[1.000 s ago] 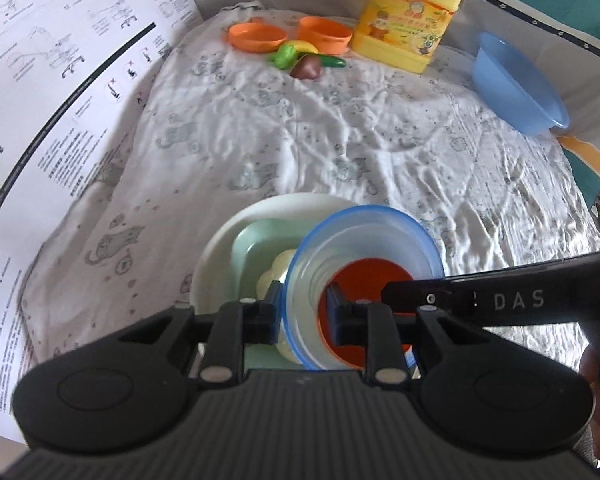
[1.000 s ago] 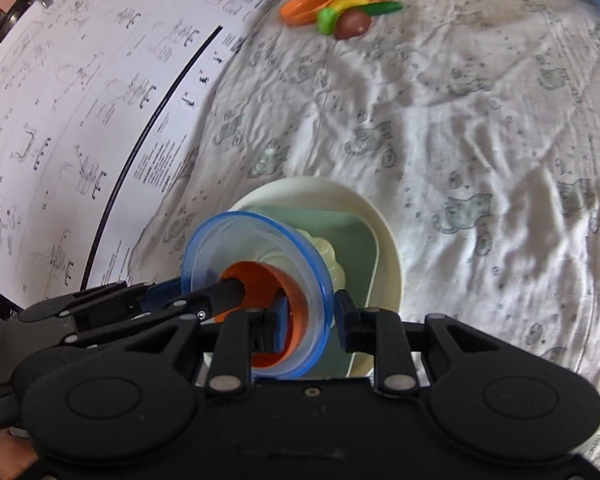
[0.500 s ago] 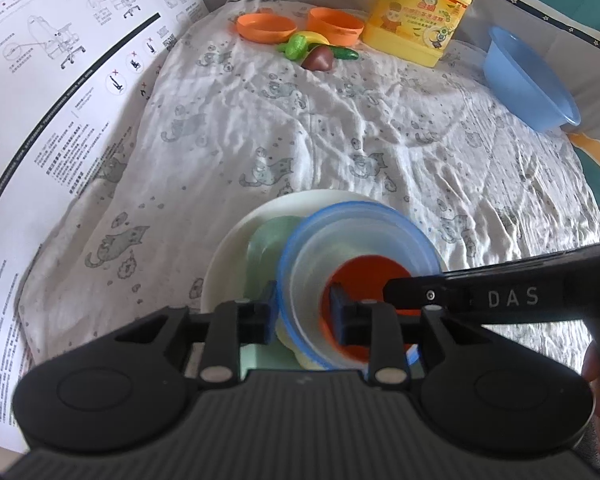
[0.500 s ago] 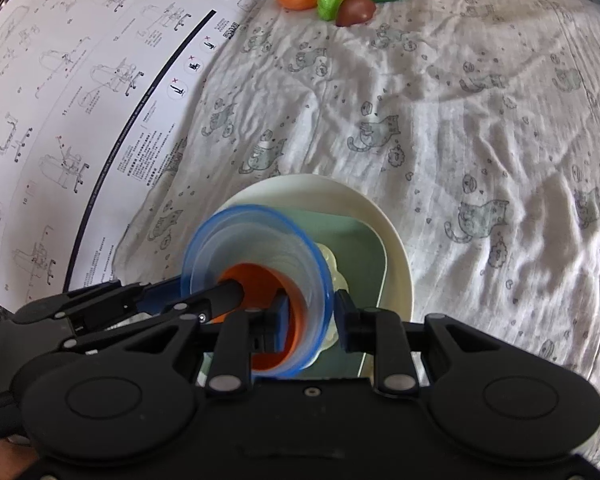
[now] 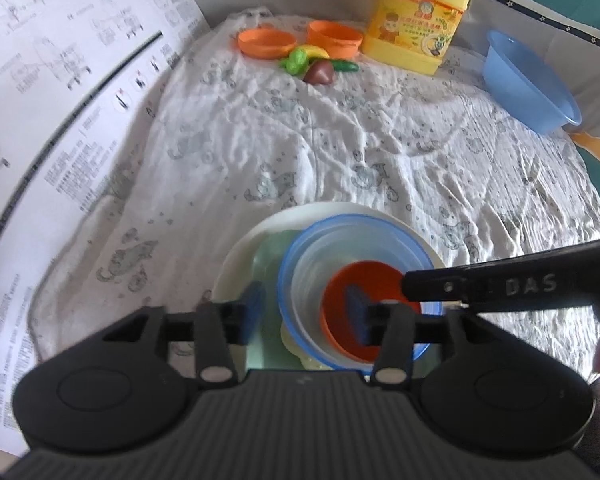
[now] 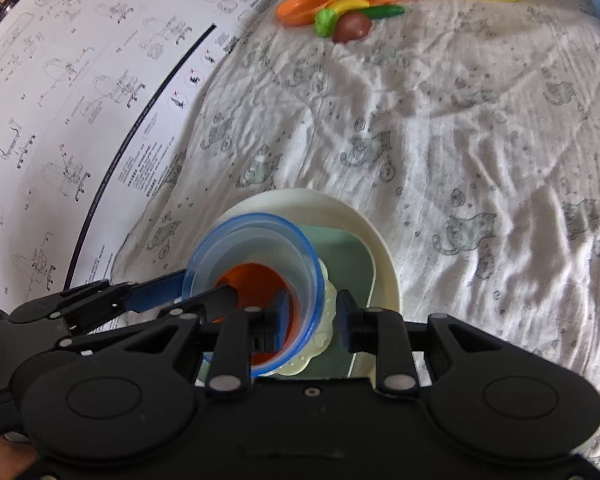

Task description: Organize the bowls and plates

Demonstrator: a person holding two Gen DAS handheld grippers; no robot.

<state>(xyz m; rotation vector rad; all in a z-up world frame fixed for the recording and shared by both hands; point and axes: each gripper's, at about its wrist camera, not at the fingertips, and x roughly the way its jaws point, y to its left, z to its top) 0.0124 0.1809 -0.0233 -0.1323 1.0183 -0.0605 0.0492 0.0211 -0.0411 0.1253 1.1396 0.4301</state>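
Note:
A clear blue-rimmed bowl point(image 5: 340, 252) with an orange bowl point(image 5: 360, 300) inside rests on a stack: pale yellow scalloped dish point(image 6: 320, 340), green square plate point(image 6: 348, 256), cream round plate point(image 5: 252, 248). My left gripper point(image 5: 306, 314) is open, its fingers straddling the clear bowl's near-left wall with a gap on each side. My right gripper point(image 6: 314, 316) is also open, straddling the bowl's other wall point(image 6: 308, 264); its right finger point(image 6: 346, 312) stands clear of the rim.
An orange plate point(image 5: 266, 42), an orange bowl point(image 5: 334, 38), toy vegetables point(image 5: 316, 66), a yellow detergent jug point(image 5: 416, 16) and a blue basin point(image 5: 528, 84) stand at the far end of the cloth. An instruction sheet point(image 5: 60, 80) lies along the left.
Both grippers have opened and let go of the clear bowl's rim. The bowl now sits on the plate stack. The left camera has drawn back slightly.

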